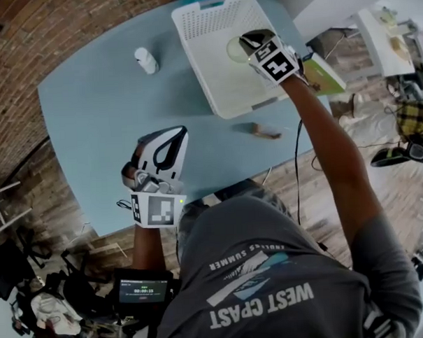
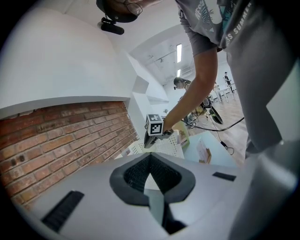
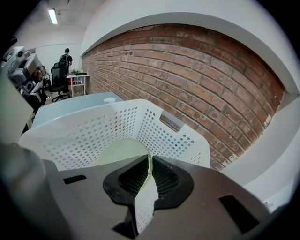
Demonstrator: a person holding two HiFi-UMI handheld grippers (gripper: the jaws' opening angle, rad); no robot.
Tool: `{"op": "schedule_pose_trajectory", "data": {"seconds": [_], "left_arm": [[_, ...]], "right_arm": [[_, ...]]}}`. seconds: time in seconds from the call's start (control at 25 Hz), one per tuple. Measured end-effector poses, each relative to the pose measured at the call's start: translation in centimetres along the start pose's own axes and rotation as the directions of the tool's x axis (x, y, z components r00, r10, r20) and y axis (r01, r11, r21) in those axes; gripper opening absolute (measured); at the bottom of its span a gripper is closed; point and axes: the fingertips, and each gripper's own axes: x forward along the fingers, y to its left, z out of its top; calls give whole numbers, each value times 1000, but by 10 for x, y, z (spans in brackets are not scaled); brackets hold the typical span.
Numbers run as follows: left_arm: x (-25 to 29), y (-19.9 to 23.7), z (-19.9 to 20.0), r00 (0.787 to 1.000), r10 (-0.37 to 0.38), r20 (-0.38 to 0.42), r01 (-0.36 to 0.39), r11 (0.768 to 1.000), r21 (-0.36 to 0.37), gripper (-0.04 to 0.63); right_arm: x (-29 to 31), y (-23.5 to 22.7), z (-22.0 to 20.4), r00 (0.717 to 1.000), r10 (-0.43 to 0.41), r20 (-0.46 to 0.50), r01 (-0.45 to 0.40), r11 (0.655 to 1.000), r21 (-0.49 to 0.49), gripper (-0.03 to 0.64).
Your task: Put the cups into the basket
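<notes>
**A:** Head view?

**B:** The right gripper is over the white perforated basket with a pale green cup in it. The cup sits inside the basket's outline, close to the right wall. I can't tell whether it touches the floor. A second, white cup stands upright on the blue table, well to the left of the basket, with open tabletop all round it. The left gripper is low, near the table's front edge, with bare table between it and the basket. A small brown object lies just in front of the basket.

**A:** Left gripper view?

**B:** The left gripper's jaw tips meet with nothing between them. Ahead is the right gripper at the basket, with a brick wall to the left.

**A:** Right gripper view?

**B:** The right gripper's jaws are clamped on the green cup's thin wall, one pad inside and one outside. The cup is pale, thin-rimmed and tipped. The basket's walls rise beyond it, with room in there. The table and the white cup are further back.
</notes>
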Motion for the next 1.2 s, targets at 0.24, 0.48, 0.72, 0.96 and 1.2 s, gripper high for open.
{"op": "schedule_pose_trajectory", "data": {"seconds": [0.24, 0.48, 0.72, 0.96, 1.2], "left_arm": [[7, 2, -5, 999, 7, -37, -7, 1000, 2, 0], [3, -2, -6, 999, 13, -51, -13, 1000, 2, 0], [2, -6, -14, 997, 14, -71, -15, 1000, -10, 0], [4, -5, -17, 997, 18, -79, -19, 1000, -17, 0], [4, -12, -26, 997, -5, -76, 4, 1000, -6, 0]], "right_arm": [[13, 0, -5, 1000, 20, -11, -20, 1000, 1, 38], [23, 10, -9, 999, 37, -25, -37, 999, 3, 38], [42, 20, -19, 996, 70, -58, -69, 997, 15, 38], [57, 28, -31, 991, 105, -86, -102, 994, 38, 38], [66, 32, -37, 987, 130, -96, -125, 991, 55, 38]]}}
